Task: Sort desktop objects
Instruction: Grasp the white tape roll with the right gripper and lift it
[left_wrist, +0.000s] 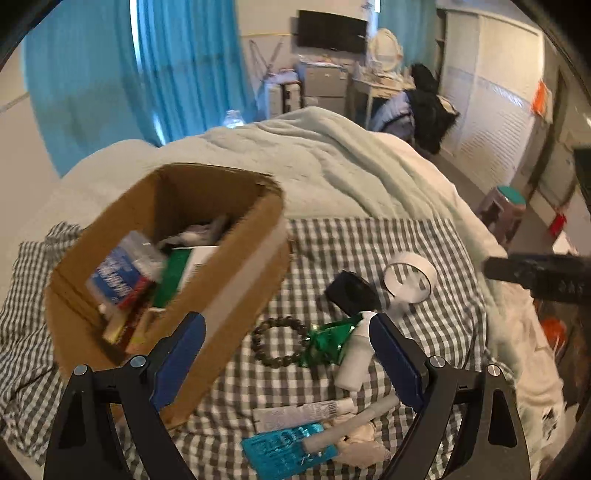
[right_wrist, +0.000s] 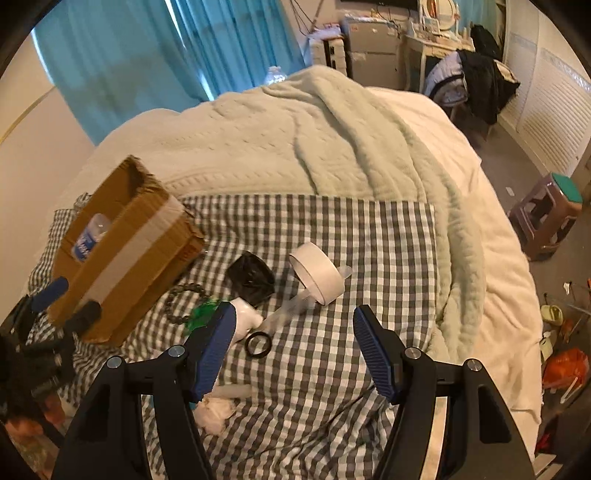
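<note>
Two grippers, left gripper (left_wrist: 284, 354) and right gripper (right_wrist: 293, 349), both spread and empty above the checked cloth (right_wrist: 369, 240), white bottle (left_wrist: 356, 356) lying flat, cap end pointing away, cardboard box (left_wrist: 236, 266) at left, long axis running away.

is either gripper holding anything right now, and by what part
Nothing is held: the left gripper and right gripper are both open above the checked cloth.
</note>
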